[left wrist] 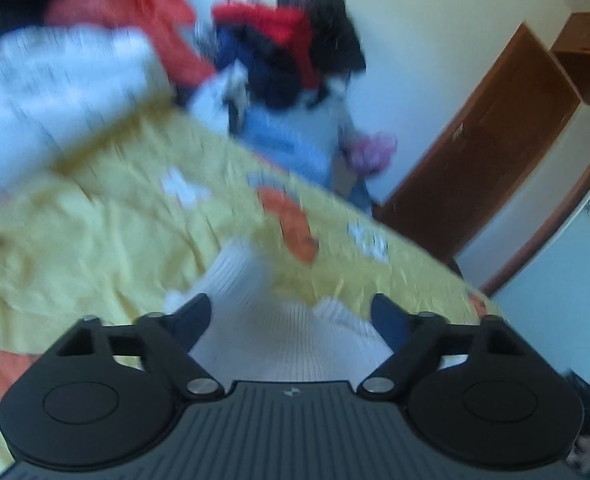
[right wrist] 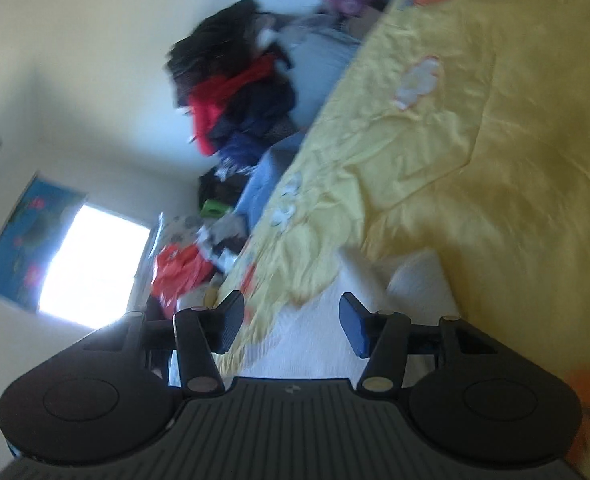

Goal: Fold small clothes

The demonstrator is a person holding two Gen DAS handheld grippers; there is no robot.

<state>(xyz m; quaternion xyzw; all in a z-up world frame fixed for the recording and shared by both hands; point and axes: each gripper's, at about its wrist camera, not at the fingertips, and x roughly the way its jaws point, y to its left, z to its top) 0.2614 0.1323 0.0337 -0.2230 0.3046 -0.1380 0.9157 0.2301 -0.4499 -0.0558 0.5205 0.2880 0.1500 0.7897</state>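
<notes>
My left gripper [left wrist: 291, 318] gapes wide and my right gripper [right wrist: 291, 326] half-wide, both pressing nothing, since the white ribbed garment [left wrist: 279, 332] lies released on the yellow bedsheet [left wrist: 107, 236] for folding.

Both fisheye views look forward from a hand-held gripper, close above a bed's yellow patterned sheet [left wrist: 107, 240]. The right view is rolled sideways. Both share the sheet and the blurred dark-and-red clothes pile [right wrist: 235, 100] against the wall.
</notes>
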